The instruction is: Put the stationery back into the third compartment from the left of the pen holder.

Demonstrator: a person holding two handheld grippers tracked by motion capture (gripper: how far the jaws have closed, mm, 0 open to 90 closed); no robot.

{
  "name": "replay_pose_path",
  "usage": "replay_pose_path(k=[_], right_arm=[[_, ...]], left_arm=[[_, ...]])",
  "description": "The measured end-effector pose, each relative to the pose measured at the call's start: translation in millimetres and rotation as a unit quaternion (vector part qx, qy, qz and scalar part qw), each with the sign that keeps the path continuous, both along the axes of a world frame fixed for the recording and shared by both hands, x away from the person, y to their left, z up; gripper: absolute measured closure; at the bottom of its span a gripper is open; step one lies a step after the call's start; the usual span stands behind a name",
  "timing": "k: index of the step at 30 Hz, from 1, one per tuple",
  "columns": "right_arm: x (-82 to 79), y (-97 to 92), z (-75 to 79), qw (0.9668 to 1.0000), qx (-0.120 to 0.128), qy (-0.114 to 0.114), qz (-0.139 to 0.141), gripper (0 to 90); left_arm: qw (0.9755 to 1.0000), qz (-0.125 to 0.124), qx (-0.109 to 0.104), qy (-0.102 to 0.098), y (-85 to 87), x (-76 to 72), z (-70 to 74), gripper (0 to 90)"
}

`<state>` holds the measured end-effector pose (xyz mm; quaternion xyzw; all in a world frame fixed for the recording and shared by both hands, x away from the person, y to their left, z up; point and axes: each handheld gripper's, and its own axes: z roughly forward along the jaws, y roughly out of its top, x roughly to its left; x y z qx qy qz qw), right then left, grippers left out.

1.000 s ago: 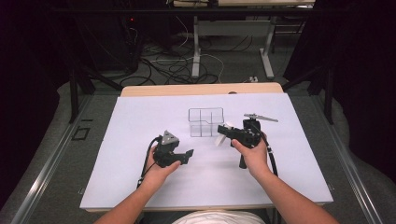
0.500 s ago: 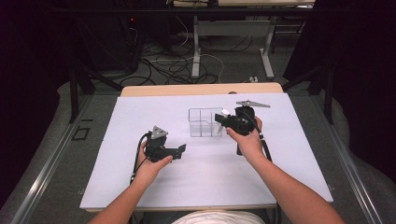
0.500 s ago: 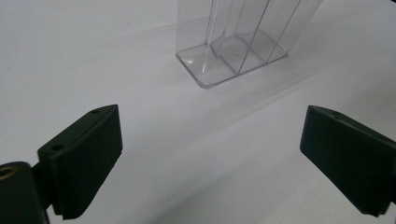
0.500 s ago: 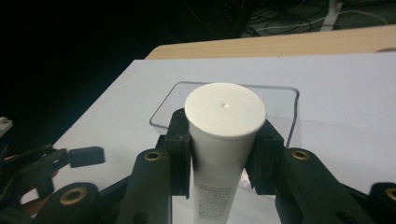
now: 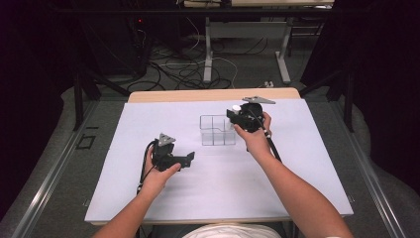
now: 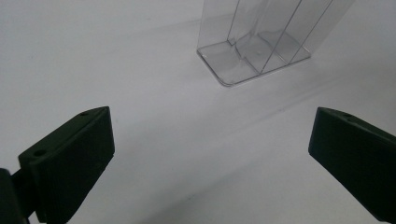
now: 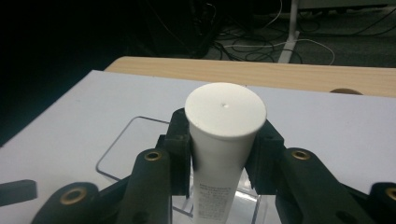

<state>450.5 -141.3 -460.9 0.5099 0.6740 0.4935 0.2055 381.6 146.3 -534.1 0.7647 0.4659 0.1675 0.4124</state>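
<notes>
High view: the right gripper (image 5: 233, 112) is hovering over the right end of the clear plastic box with inner dividers (image 5: 216, 131), its jaws clamping a white cylindrical tube with a flat round cap (image 5: 235, 107), whose cap is poking out just above the box's rim. The left gripper (image 5: 188, 158) is sitting low over the white sheet covering the table (image 5: 124, 148), well apart from the box, nearer the person. Its jaws have just been opening and are standing wide, with nothing between them.

Left gripper view: the two black jaws are spreading far apart over bare white sheet (image 6: 140, 70). The clear box (image 6: 261, 42) is standing upright ahead, its thin partitions visible through the walls, nothing lying between it and the jaws.

Right gripper view: the pads are pressing on both sides of the white tube (image 7: 224, 140) just below its cap; small print is running down its body. The box's clear rim (image 7: 116, 140) is lying beneath and behind, with the wooden table edge (image 7: 280, 74) beyond.
</notes>
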Motion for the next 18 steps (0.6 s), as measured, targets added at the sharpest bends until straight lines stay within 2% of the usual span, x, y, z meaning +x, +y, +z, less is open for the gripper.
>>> replay_pose_path(k=[4, 6, 8, 10, 11, 12, 14, 18], right_arm=[[6.6, 4.2, -9.3, 0.9997, -0.024, 0.002, -0.005, 66.2], [8.4, 5.2, -12.7, 0.9995, -0.029, 0.009, -0.010, 65.7], [8.8, 5.0, -13.5, 0.9994, -0.031, 0.009, -0.009, 61.7], [7.8, 5.0, -12.9, 0.9996, -0.025, 0.008, -0.008, 57.0], [7.2, 3.9, -11.8, 0.9996, -0.028, 0.004, -0.005, 53.8], [5.9, 4.6, -10.6, 0.9997, -0.023, -0.001, -0.008, 49.6], [3.0, 3.7, -7.9, 0.9998, -0.021, -0.006, -0.001, 42.5], [-4.1, 2.8, -4.1, 0.9994, -0.029, -0.020, 0.002, 31.9]], left_arm=[[1.0000, 0.005, -0.006, 0.001, 0.1, 0.4, -1.4, 0.2], [1.0000, 0.002, 0.001, 0.001, 1.8, 0.7, -1.0, 0.1], [0.9999, 0.008, -0.009, 0.004, 1.5, 0.4, -1.5, 0.2], [1.0000, 0.007, -0.004, 0.002, 3.0, 1.1, -1.4, 0.1], [0.9999, 0.009, -0.006, 0.008, 3.3, 0.9, -1.0, 0.1], [0.9999, 0.012, -0.008, 0.002, 3.3, 1.3, -1.6, 0.1], [0.9999, 0.013, -0.009, 0.003, 3.9, 1.3, -1.3, 0.1], [0.9998, 0.016, -0.010, 0.003, 4.8, 1.9, -1.2, 0.2]])
